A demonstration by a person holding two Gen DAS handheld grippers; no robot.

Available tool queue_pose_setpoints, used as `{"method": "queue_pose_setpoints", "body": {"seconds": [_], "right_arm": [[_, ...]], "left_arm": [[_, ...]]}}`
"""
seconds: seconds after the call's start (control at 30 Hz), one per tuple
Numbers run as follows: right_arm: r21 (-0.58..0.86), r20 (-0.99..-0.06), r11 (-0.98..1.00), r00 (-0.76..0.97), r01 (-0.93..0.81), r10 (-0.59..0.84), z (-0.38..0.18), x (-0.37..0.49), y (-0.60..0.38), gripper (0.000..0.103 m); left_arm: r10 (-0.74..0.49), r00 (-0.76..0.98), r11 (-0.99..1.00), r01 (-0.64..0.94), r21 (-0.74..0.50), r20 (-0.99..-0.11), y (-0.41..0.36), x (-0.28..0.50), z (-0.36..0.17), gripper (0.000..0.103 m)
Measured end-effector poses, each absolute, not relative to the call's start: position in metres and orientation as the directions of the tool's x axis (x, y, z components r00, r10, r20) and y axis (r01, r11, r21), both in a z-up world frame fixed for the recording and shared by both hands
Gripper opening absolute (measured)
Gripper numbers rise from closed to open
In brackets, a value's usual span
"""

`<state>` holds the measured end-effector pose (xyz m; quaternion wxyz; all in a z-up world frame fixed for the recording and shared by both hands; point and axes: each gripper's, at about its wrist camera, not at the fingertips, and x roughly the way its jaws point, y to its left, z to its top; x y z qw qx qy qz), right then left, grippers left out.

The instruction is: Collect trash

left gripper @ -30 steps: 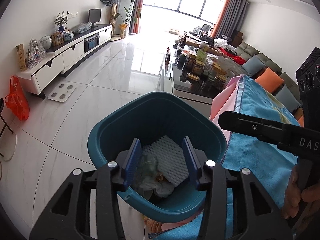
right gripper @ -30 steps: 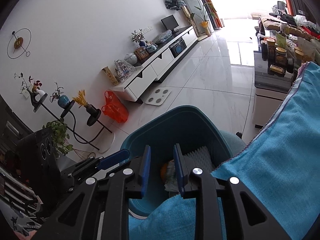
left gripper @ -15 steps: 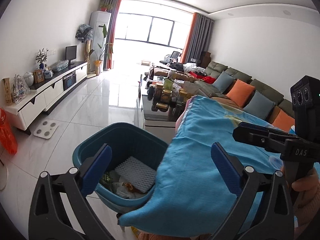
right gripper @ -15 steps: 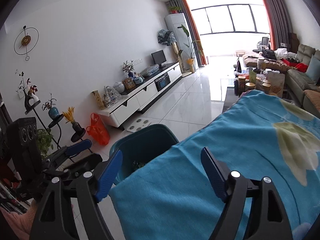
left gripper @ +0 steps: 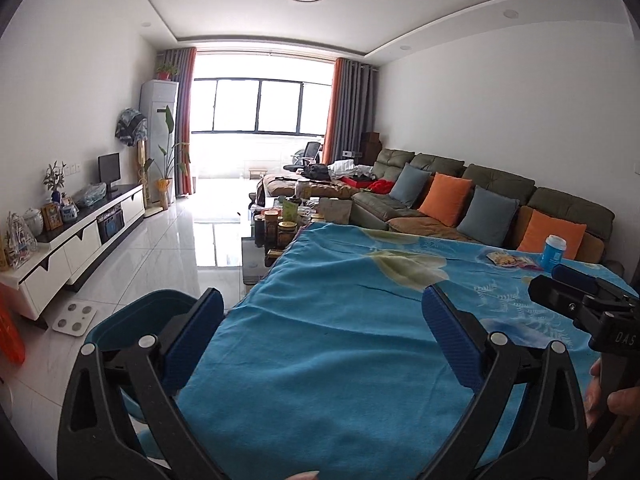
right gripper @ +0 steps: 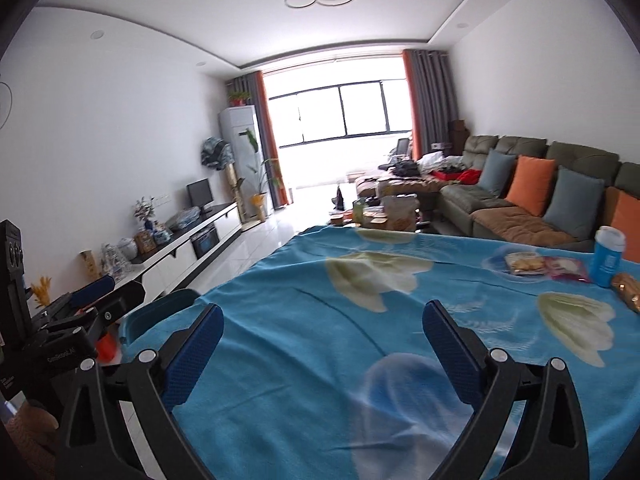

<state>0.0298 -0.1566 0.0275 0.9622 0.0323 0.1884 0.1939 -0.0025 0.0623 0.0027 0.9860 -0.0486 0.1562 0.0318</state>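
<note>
A teal trash bin (left gripper: 132,320) stands on the floor at the left edge of a table covered with a blue flowered cloth (left gripper: 340,312); its rim also shows in the right wrist view (right gripper: 168,302). My left gripper (left gripper: 322,316) is open and empty above the cloth. My right gripper (right gripper: 323,328) is open and empty above the cloth too. At the far right of the table lie a snack packet (right gripper: 522,263), a purple wrapper (right gripper: 568,269), a blue cup (right gripper: 608,256) and a brown bread-like item (right gripper: 628,286). The bin's contents are hidden.
A sofa (left gripper: 480,200) with orange and grey cushions runs along the right wall. A coffee table with jars (left gripper: 280,220) stands beyond the cloth. A white TV cabinet (left gripper: 80,240) lines the left wall. A scale (left gripper: 74,314) lies on the tiled floor.
Both grippers rose from over the bin and tilted up toward the tabletop. Both opened from a narrow gap to wide open. The trash in the bin has dropped out of view.
</note>
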Motion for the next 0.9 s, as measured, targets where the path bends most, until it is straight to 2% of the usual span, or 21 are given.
{"method": "queue_pose_setpoints", "body": {"seconds": [0.33, 0.9], "right_arm": [[0.08, -0.287, 0.979, 0.936, -0.186, 0.201, 0.022, -0.002, -0.209, 0.096], [0.069, -0.248, 0.993, 0.963, -0.092, 0.106, 0.027, -0.021, -0.228, 0.096]], "left_arm": [[0.008, 0.963, 0.999, -0.019, -0.04, -0.27, 0.003, 0.019, 0.005, 0.098], [-0.023, 0.979, 1.0, 0.02, -0.018, -0.204, -0.027, 0.005, 0.008, 0.098]]}}
